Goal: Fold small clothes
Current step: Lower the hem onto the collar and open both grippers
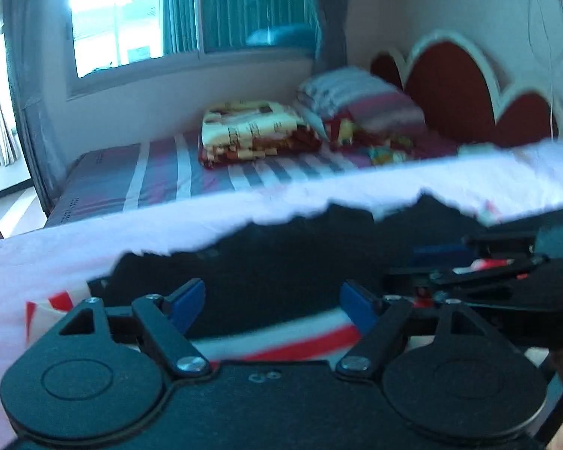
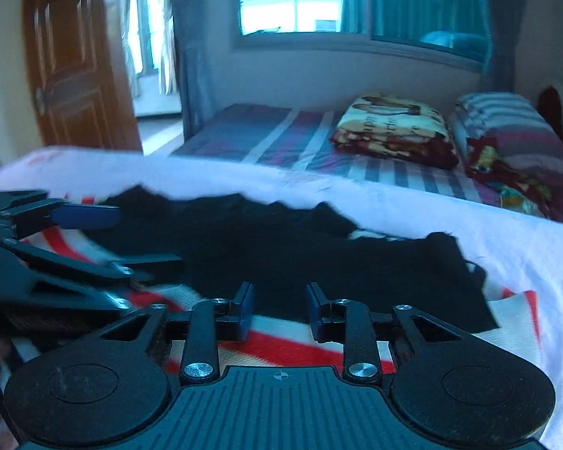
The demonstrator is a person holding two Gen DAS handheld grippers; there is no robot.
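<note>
Fingers [image 1: 186, 302] of the left gripper [image 1: 274, 305] stand spread wide with nothing between them, above the near edge of the black garment [image 2: 281, 247]. The right gripper [image 2: 279, 309], just beside it, has its blue pads [image 2: 244, 309] narrowly parted, also pinching nothing. The garment lies flat on a red-and-white striped cloth [image 2: 281, 341], which rests on a white sheet [image 2: 487, 232]. Beyond the garment sit a folded patterned blanket [image 2: 394, 131] and a striped pillow [image 2: 514, 127].
</note>
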